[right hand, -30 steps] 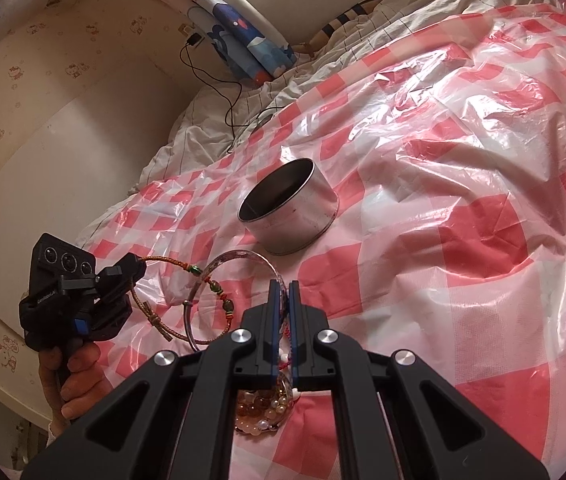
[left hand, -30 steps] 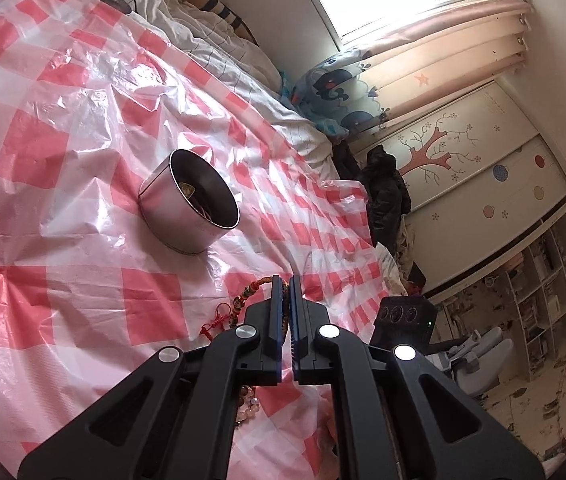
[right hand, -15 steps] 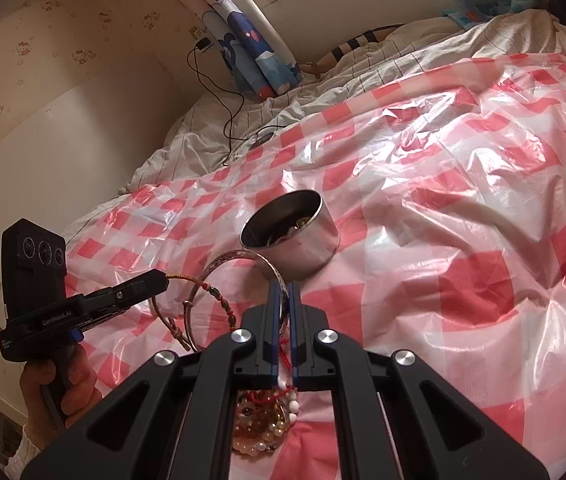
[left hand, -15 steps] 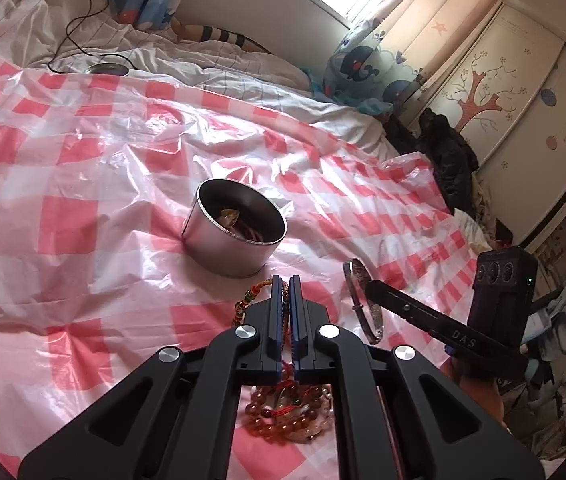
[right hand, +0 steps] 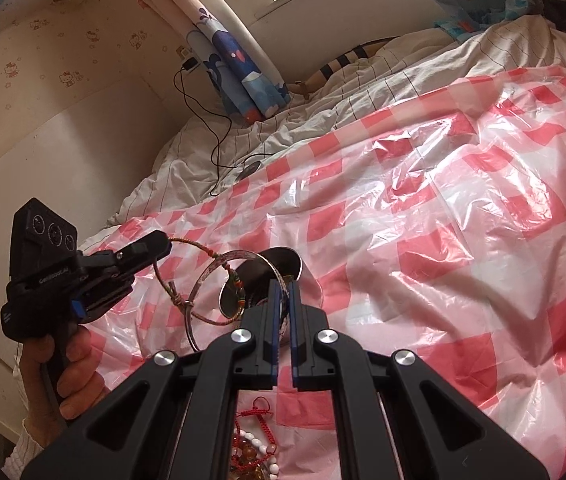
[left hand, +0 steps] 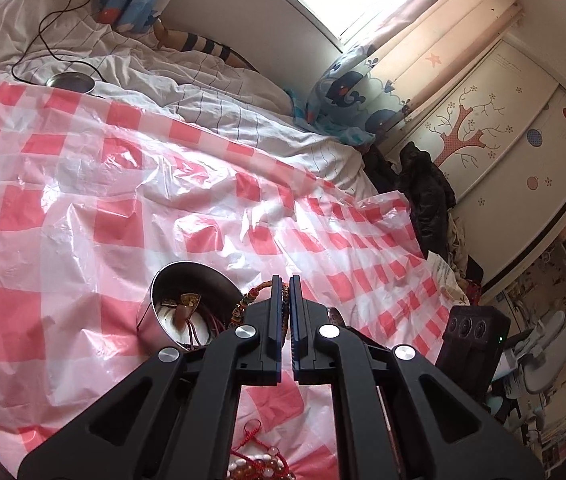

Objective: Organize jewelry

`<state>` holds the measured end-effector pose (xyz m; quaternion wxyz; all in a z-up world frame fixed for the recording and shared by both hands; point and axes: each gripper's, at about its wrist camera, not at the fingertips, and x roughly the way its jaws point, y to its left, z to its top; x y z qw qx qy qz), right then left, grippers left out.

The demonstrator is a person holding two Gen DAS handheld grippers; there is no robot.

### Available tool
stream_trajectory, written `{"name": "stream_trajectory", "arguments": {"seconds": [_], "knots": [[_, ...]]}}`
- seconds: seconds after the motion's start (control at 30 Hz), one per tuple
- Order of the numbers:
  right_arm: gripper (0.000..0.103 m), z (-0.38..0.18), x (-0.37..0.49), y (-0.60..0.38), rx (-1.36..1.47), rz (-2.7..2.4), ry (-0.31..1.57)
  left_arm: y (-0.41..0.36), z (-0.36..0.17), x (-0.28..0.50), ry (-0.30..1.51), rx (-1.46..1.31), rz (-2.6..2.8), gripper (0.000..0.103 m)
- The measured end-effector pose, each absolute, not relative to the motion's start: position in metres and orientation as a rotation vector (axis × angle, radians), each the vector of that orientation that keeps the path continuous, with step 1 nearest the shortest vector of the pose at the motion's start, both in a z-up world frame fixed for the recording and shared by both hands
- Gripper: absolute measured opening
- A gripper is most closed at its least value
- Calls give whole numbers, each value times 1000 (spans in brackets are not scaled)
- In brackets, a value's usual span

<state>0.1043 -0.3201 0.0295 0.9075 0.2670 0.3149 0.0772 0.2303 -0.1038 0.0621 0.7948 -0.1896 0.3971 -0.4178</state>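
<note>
A round metal tin (left hand: 175, 312) holding several pieces of jewelry sits on the red-checked plastic sheet (left hand: 83, 200); it also shows in the right wrist view (right hand: 283, 264). My left gripper (left hand: 285, 284) is shut on a beaded cord bracelet (left hand: 243, 308) that hangs over the tin; the bracelet also shows in the right wrist view (right hand: 187, 280), gripped by the left gripper (right hand: 159, 246). My right gripper (right hand: 282, 290) is shut on a silver bangle (right hand: 211, 276) raised beside the tin. A heap of bead bracelets (right hand: 255, 456) lies under both grippers.
White rumpled bedding (left hand: 203, 92) with a black cable (right hand: 219, 144) lies beyond the sheet. A small round dish (left hand: 71, 80) sits at the far left. A dark coat (left hand: 423, 192) hangs at the bed's right edge.
Both grippers have lifted their pieces and moved forward to the tin. The cord bracelet now hangs over the tin's rim and the bangle is beside it.
</note>
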Motion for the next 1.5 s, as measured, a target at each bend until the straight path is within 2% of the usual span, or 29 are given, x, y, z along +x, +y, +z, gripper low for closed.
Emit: {"name": "stream_trajectory", "arguments": {"seconds": [0.3,0.43,0.6,0.63,0.67,0.7,0.73,0.9,1.03,1.17,1.37,1.43,1.47,1.5], "knots": [[5,28,104,-327,567,148,639,-125,27,255,922,-387,-857,3],[5,26,105,-324,556,148,648,-140,12,260,971,-162,-702,5],[5,25,112,-316,516,139,668,-134,13,253,1006,-18,-641,22],[5,25,115,-314,502,137,674,-130,18,248,990,-6,-639,29],[5,25,119,-311,492,138,678,-125,24,242,975,11,-617,52],[5,25,125,-307,482,140,681,-118,29,237,954,20,-597,61],[5,26,131,-303,467,145,684,-109,35,231,934,13,-594,66],[5,23,171,-271,353,144,739,-53,45,210,916,-131,-551,67],[5,4,195,-252,277,120,806,-21,34,199,928,-249,-488,69],[9,-8,205,-247,245,100,840,-28,26,200,951,-225,-490,69],[10,26,149,-261,278,84,730,-53,24,179,945,-104,-507,69],[17,32,116,-263,266,89,735,-53,22,162,938,-100,-505,71],[32,32,99,-264,260,87,741,-51,18,153,939,-104,-499,73],[38,31,82,-265,252,86,746,-49,12,144,946,-112,-492,74]]}}
